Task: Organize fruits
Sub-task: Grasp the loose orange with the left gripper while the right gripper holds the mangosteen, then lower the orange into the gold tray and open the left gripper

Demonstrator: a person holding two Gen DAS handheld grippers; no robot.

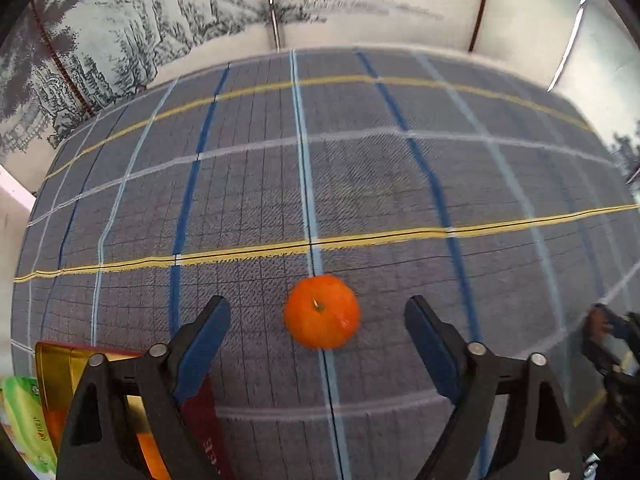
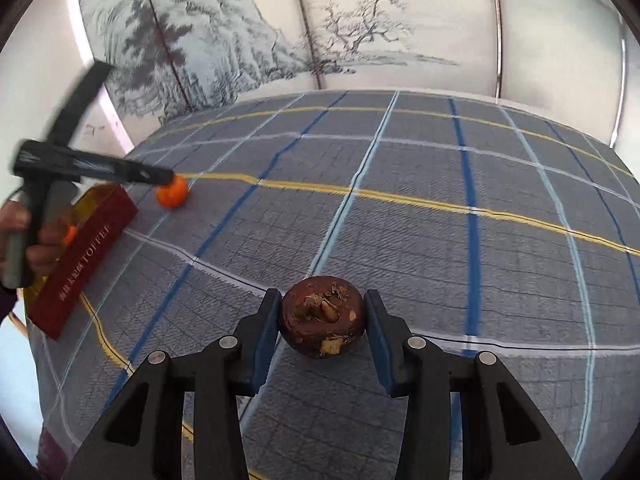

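Blue-padded black fingers of the right gripper (image 2: 320, 322) bracketed a round dark-brown mangosteen-like fruit (image 2: 322, 316), narrow about it, though whether the pads truly pressed it could not be told; a loose hold would probably have let it roll across the plaid-clothed counter (image 2: 440, 240). Fingers of the left gripper (image 1: 318, 320) stood wide, with a small orange mandarin (image 1: 321, 312) lying untouched on the cloth between them; closing off-centre could have nudged it away. Beside that gripper sat a red, gold-lined toffee box (image 2: 86, 256), a corner to catch. Cloth beyond lay open, and the counter's far edge stood well apart from both fruits.
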